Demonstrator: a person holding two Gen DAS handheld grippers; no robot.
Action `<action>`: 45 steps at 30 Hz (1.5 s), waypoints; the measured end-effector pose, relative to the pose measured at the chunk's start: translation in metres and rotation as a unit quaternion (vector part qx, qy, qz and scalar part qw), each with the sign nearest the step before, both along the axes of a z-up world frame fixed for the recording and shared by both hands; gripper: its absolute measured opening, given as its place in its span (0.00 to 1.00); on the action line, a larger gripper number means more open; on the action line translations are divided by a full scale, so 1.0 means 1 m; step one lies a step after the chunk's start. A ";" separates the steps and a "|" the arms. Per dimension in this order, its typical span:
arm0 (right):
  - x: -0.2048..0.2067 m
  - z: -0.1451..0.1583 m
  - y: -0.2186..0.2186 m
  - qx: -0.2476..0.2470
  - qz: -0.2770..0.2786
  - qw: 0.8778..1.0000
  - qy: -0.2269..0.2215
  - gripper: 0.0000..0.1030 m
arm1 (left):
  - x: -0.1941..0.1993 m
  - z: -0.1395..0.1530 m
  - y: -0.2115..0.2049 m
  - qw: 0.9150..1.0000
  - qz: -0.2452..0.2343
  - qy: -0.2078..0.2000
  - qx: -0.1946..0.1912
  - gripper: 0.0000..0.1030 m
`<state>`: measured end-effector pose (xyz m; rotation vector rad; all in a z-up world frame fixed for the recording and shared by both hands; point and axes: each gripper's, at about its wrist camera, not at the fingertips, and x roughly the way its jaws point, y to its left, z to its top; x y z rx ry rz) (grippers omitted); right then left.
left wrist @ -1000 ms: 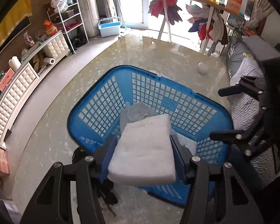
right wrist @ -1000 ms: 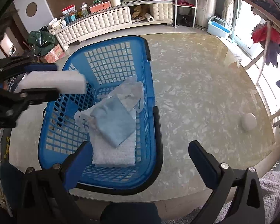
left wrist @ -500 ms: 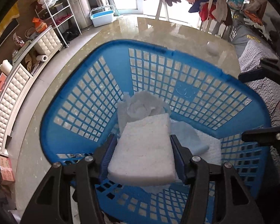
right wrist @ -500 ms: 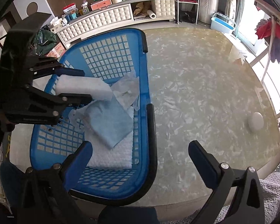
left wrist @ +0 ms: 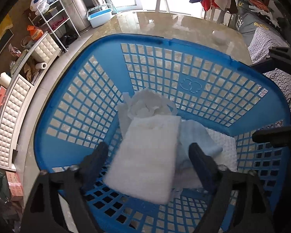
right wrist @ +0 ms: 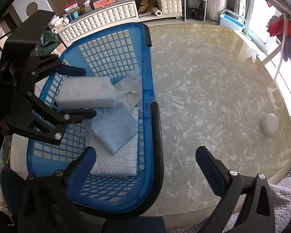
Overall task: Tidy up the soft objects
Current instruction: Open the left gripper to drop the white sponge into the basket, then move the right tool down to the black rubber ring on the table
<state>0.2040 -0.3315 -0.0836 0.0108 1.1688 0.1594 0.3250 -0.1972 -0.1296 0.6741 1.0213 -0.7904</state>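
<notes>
A blue plastic laundry basket [left wrist: 184,62] [right wrist: 147,89] stands on the marble table. Inside lie a crumpled white cloth [left wrist: 147,104] [right wrist: 131,89], a light blue folded cloth [left wrist: 196,136] [right wrist: 114,130] and a white textured towel [left wrist: 227,145] [right wrist: 116,161]. My left gripper [left wrist: 148,153] [right wrist: 83,92] is over the basket with its jaws apart. A white foam block [left wrist: 147,155] [right wrist: 85,92] sits between them, blurred, no longer touching the pads. My right gripper [right wrist: 145,161] is open and empty over the basket's near right rim.
A small white round object [right wrist: 269,123] [left wrist: 219,36] lies on the table at the far right. A white cabinet [right wrist: 106,17] and shelf rack stand behind. A grey quilted cover [right wrist: 281,200] lies at the table's near edge.
My left gripper moved forward over the basket with the foam block, then opened its jaws, letting go of the block. The right gripper barely moved.
</notes>
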 end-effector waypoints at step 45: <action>-0.027 0.045 0.189 0.001 0.096 0.994 -0.053 1.00 | -0.118 0.096 0.228 0.967 0.230 -0.012 -0.110 1.00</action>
